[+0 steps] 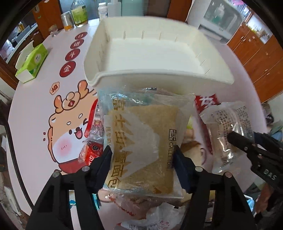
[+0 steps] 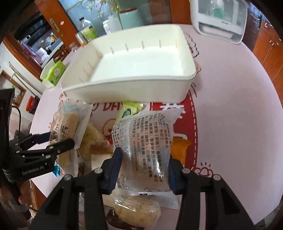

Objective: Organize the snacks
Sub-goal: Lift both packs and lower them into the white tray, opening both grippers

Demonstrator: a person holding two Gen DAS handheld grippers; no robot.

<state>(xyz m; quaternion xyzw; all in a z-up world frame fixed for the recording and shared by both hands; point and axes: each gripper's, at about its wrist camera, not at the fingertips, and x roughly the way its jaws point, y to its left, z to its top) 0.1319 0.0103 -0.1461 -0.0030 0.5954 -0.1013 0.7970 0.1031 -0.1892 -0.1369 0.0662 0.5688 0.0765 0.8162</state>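
A white plastic bin stands with nothing in it on the pink table, just beyond both grippers. My left gripper is shut on a clear-wrapped brown bread packet, its pads pressing both long sides, held above the snack pile. My right gripper is shut on a clear packet with black print, lifted in front of the bin's near wall. Each view shows the other gripper at its side: the right gripper with its packet, and the left gripper with the bread.
Loose snacks lie below the grippers: a red packet, a red wrapper, a green packet, an orange one. A green tissue box and bottles stand far left. A white appliance sits behind the bin.
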